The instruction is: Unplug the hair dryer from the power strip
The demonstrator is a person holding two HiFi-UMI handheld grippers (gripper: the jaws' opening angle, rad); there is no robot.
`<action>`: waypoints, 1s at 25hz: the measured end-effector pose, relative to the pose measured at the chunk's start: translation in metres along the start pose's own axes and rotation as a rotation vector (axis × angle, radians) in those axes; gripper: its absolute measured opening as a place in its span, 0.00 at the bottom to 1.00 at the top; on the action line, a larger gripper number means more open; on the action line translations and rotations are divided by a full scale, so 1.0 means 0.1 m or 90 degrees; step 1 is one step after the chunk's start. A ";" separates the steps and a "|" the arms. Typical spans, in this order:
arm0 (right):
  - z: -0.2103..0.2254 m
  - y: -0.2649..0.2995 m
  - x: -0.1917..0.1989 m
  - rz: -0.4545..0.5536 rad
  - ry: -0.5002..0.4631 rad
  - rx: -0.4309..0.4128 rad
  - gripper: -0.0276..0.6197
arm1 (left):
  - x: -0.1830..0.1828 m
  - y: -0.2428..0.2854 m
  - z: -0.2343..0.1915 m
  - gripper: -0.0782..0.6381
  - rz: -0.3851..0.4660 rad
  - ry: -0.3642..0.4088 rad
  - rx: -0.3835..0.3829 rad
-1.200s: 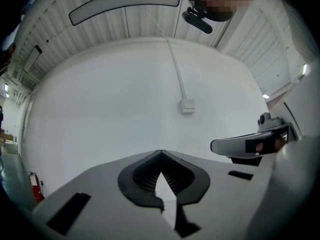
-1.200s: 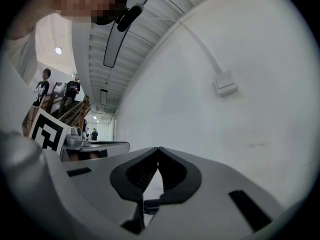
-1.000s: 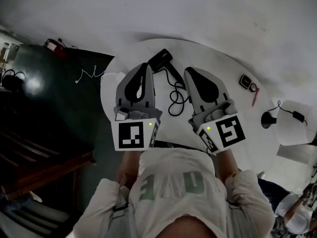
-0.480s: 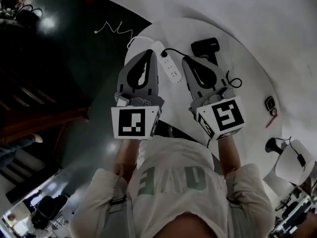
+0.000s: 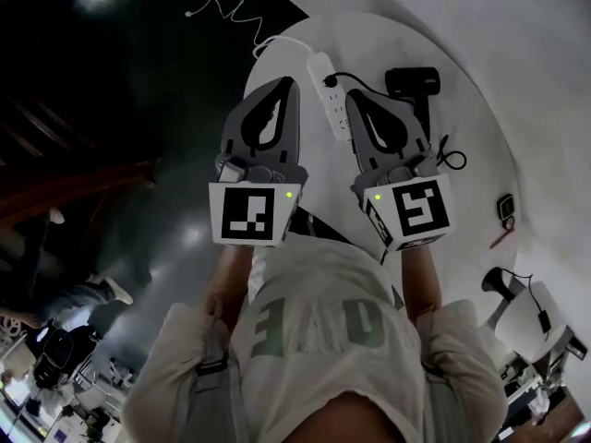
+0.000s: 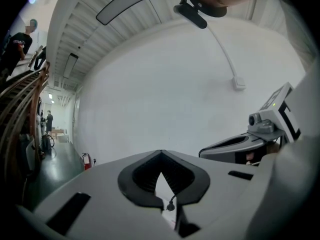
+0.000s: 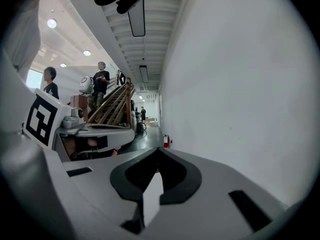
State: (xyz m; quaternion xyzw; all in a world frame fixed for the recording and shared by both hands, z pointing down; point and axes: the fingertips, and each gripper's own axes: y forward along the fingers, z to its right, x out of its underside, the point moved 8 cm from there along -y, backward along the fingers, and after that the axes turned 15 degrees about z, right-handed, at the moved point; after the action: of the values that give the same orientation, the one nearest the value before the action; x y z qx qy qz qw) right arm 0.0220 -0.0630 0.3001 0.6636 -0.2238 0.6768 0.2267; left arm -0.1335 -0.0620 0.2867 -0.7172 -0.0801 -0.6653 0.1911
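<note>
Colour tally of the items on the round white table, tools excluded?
White: 1, the power strip
Black: 2, the hair dryer with its cord, and a small dark gadget
Red: 1, a thin red stick
Total: 4

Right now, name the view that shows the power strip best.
Head view: the power strip lies on the white table, a black plug in it. The left gripper view catches only a sliver past the left tool; the right gripper view, nothing recognisable.
</note>
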 end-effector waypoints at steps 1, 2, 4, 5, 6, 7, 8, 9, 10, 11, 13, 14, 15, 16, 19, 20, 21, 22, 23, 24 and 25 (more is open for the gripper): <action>0.00 0.00 -0.01 0.002 -0.001 -0.002 0.07 | 0.01 0.00 -0.01 0.12 -0.002 -0.001 -0.001; 0.00 0.00 -0.02 0.003 -0.002 -0.002 0.07 | 0.02 0.01 -0.01 0.12 -0.003 0.000 -0.001; 0.01 -0.01 -0.04 0.004 -0.005 -0.003 0.07 | 0.03 0.03 -0.01 0.12 -0.002 0.001 0.001; 0.01 -0.02 -0.04 0.000 -0.005 -0.004 0.07 | 0.04 0.04 0.00 0.12 -0.002 0.002 0.002; 0.02 -0.02 -0.03 -0.011 -0.001 -0.006 0.07 | 0.04 0.04 0.01 0.12 -0.002 0.004 0.004; 0.03 0.00 0.01 -0.030 0.008 -0.009 0.07 | 0.05 0.05 0.01 0.12 -0.004 0.006 0.007; 0.05 0.02 0.08 -0.055 0.021 -0.015 0.07 | 0.06 0.06 0.02 0.12 -0.006 0.009 0.010; 0.07 0.06 0.17 -0.080 0.036 -0.021 0.07 | 0.07 0.06 0.02 0.12 -0.009 0.011 0.013; 0.11 0.10 0.28 -0.101 0.051 -0.024 0.07 | 0.08 0.07 0.03 0.12 -0.014 0.013 0.017; 0.14 0.14 0.39 -0.117 0.063 -0.021 0.07 | 0.11 0.08 0.03 0.12 -0.020 0.016 0.021; 0.21 0.19 0.60 -0.156 0.071 -0.011 0.07 | 0.21 0.09 0.04 0.12 -0.039 0.022 0.029; 0.23 0.23 0.71 -0.184 0.072 -0.011 0.07 | 0.26 0.10 0.04 0.12 -0.049 0.024 0.031; 0.24 0.26 0.82 -0.216 0.074 -0.015 0.07 | 0.31 0.10 0.03 0.13 -0.060 0.026 0.033; 0.25 0.30 0.93 -0.250 0.076 -0.021 0.07 | 0.34 0.09 0.03 0.12 -0.068 0.028 0.033; 0.27 0.38 1.28 -0.345 0.080 -0.039 0.07 | 0.42 0.07 0.02 0.12 -0.081 0.025 0.031; 0.27 0.40 1.38 -0.370 0.083 -0.042 0.07 | 0.45 0.07 0.02 0.12 -0.084 0.021 0.030; 0.27 0.41 1.46 -0.392 0.087 -0.044 0.07 | 0.48 0.06 0.01 0.12 -0.088 0.018 0.028; 0.27 0.42 1.53 -0.410 0.092 -0.045 0.07 | 0.51 0.06 0.01 0.12 -0.092 0.015 0.027; 0.27 0.43 1.59 -0.425 0.097 -0.047 0.07 | 0.53 0.06 0.00 0.12 -0.097 0.013 0.026; 0.27 0.43 1.64 -0.437 0.099 -0.048 0.07 | 0.56 0.06 0.00 0.12 -0.102 0.011 0.026; 0.27 0.44 1.68 -0.444 0.097 -0.050 0.07 | 0.59 0.06 0.00 0.12 -0.107 0.009 0.026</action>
State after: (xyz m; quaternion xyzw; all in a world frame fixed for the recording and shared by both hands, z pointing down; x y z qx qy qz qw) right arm 0.0143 -0.1127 0.4683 0.6386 0.0074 0.5972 0.4852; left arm -0.1250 -0.0759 0.3440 -0.6990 -0.1526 -0.6823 0.1500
